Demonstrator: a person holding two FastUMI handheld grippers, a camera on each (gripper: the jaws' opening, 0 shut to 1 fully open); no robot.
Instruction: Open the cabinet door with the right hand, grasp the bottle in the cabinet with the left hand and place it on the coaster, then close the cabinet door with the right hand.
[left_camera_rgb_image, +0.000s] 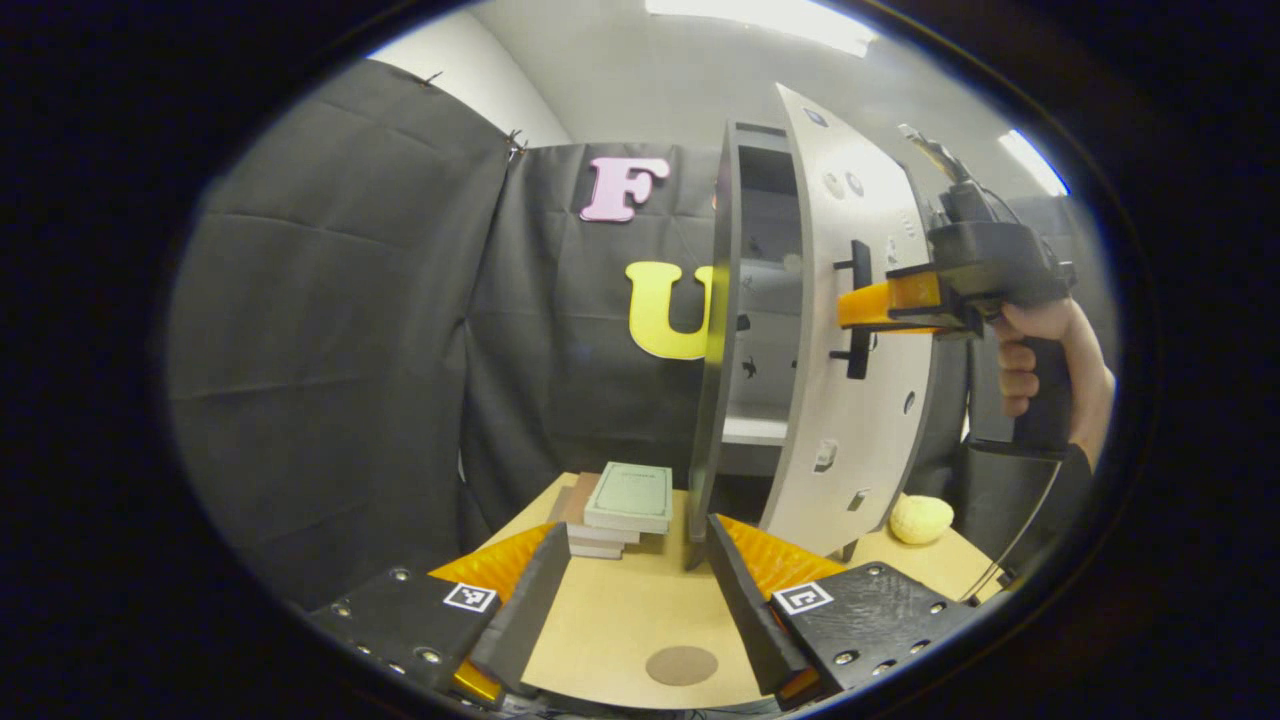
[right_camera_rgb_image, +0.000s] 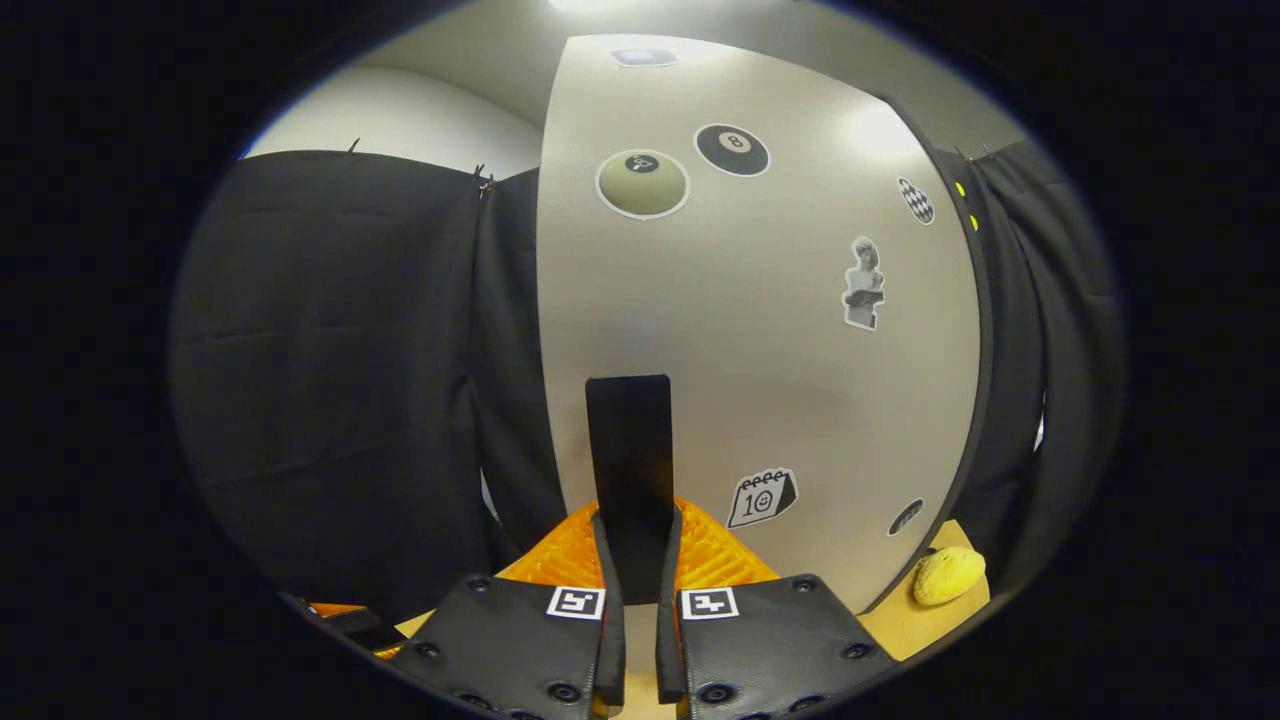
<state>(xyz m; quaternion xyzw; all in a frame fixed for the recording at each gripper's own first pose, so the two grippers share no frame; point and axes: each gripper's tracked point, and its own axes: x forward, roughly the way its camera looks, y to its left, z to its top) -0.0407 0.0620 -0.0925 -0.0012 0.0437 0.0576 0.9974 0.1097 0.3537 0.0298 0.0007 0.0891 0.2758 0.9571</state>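
a recording booth – black cloth walls (left_camera_rgb_image: 330, 330), small table (left_camera_rgb_image: 610, 620).

left tool (left_camera_rgb_image: 630, 590): fingers spread wide, holding nothing | right tool (right_camera_rgb_image: 635, 600): fingers clamped on door handle (right_camera_rgb_image: 630, 470) | hand (left_camera_rgb_image: 1040, 350) grips right tool

Left gripper view back from cabinet door (left_camera_rgb_image: 850, 350); right gripper view close against it (shared).

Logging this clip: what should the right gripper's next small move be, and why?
Probably keep pulling the door wider. The right gripper is shut on the handle, and the door stands only partly open. The left gripper waits open above the coaster, and I can't make out the bottle.
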